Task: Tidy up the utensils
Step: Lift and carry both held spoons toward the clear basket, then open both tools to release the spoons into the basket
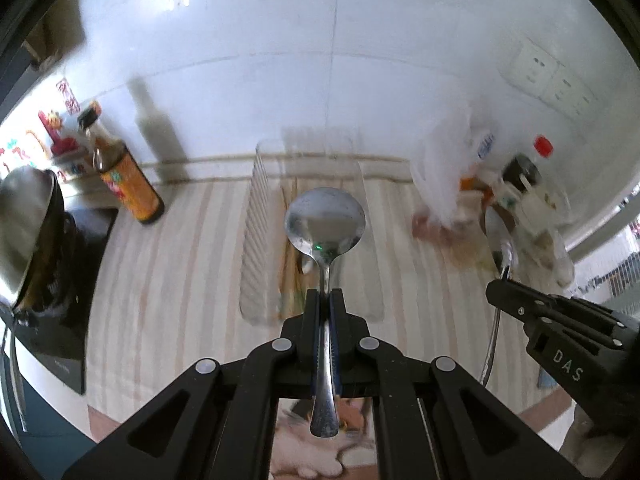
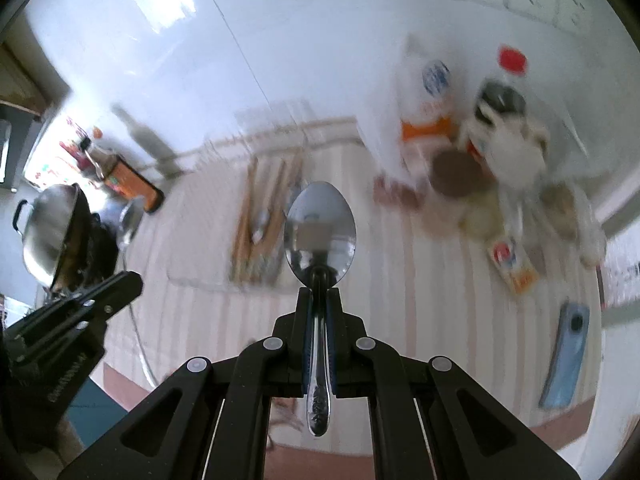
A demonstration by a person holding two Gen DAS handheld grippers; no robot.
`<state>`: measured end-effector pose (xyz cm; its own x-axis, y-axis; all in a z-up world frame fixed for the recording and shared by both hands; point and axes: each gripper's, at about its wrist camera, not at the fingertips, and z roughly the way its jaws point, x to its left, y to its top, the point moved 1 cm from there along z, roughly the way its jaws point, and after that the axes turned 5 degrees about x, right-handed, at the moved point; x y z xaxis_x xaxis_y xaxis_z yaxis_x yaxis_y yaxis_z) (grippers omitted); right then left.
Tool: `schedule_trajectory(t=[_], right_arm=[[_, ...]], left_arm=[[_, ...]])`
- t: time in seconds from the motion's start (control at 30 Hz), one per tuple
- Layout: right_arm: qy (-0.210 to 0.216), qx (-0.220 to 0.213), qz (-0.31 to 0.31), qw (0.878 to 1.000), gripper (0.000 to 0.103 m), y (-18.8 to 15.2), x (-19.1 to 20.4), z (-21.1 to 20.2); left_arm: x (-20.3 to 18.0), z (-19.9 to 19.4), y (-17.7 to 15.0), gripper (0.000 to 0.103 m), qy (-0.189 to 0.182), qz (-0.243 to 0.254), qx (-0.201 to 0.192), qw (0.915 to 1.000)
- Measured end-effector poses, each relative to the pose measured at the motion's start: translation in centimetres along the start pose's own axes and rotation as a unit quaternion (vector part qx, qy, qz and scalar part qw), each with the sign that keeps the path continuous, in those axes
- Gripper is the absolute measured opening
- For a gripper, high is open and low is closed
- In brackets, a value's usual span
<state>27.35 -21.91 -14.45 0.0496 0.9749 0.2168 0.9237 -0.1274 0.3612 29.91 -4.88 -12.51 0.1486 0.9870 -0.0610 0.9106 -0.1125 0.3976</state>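
My left gripper (image 1: 325, 294) is shut on the handle of a steel spoon (image 1: 325, 222), bowl pointing away, held above a clear plastic tray (image 1: 256, 216) that holds wooden chopsticks (image 1: 289, 256). My right gripper (image 2: 320, 292) is shut on a second steel spoon (image 2: 319, 230), held above the striped counter just right of the same tray (image 2: 200, 276). The right gripper also shows in the left wrist view (image 1: 504, 284) with its spoon (image 1: 500, 236). The left gripper shows in the right wrist view (image 2: 128, 280).
A brown sauce bottle (image 1: 128, 172) stands back left by the wall. A steel wok (image 1: 28, 232) sits on a black cooktop at left. Bags, bottles and jars (image 1: 516, 184) crowd the back right. A blue phone (image 2: 566, 356) lies at right.
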Motion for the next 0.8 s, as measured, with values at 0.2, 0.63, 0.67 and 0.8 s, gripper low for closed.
schedule_trajectory(t=[0.2, 0.63, 0.67, 0.8], right_arm=[[0.017, 0.005, -0.008, 1.000, 0.007, 5.8, 2.3, 2.0], [0.036, 0.087, 0.007, 0.996, 0.007, 10.9, 5.0, 12.7], [0.036, 0.092, 0.008, 0.995, 0.008, 11.0, 4.9, 13.1], [0.033, 0.095, 0.014, 0.995, 0.028, 10.7, 4.4, 13.3]], left_arm=[[1.4, 2.5, 4.4, 0.002, 0.006, -0.002, 0.012, 0.9999], [6.6, 11.7, 7.9, 0.004, -0.029, -0.067, 0.130, 0.9888], [7.0, 11.7, 7.7, 0.004, -0.028, -0.072, 0.132, 0.9883], [7.1, 10.8, 7.5, 0.007, -0.014, -0.065, 0.117, 0.9909]])
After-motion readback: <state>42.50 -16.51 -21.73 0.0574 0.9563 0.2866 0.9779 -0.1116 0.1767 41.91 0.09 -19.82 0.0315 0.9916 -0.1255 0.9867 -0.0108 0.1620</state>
